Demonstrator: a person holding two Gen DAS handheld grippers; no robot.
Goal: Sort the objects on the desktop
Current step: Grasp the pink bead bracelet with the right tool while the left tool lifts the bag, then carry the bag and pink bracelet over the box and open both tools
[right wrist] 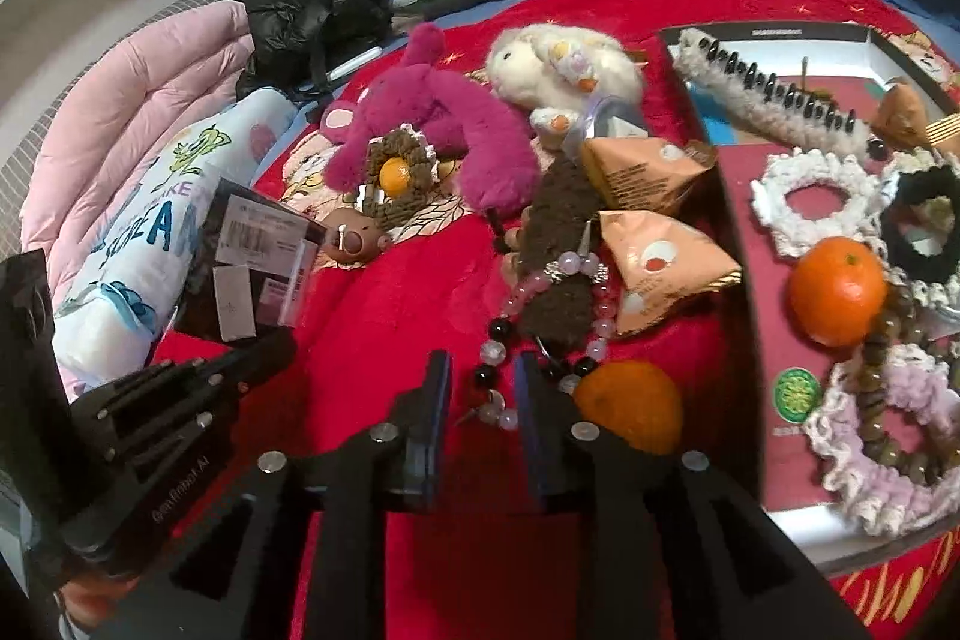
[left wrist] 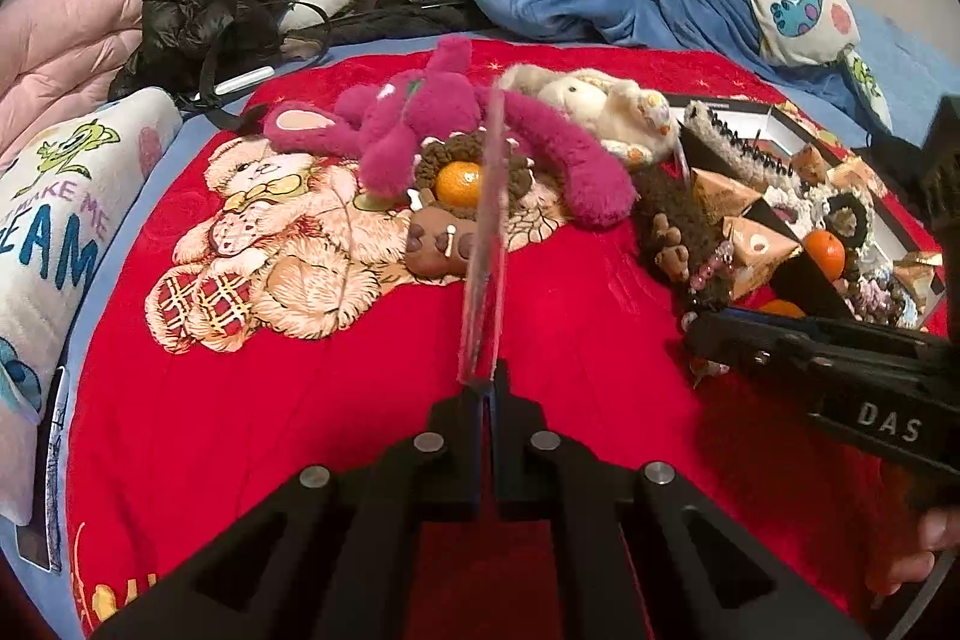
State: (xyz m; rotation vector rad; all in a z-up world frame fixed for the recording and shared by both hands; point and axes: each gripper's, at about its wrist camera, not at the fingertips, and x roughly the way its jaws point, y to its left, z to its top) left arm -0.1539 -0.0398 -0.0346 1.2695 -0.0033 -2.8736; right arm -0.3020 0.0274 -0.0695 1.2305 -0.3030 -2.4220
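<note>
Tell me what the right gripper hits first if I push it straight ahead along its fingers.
Most likely the pink and black bead bracelet: the right gripper is open, with beads already lying in its gap. Behind the beads lies the brown knitted piece. The orange sits just right of the line. Depth is uncertain.

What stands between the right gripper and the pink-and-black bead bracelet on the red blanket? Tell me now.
Nothing visible. The right gripper has a finger on each side of the near beads of the pink, white and black bead bracelet. A loose orange mandarin lies beside the right-hand finger, off the path.
</note>
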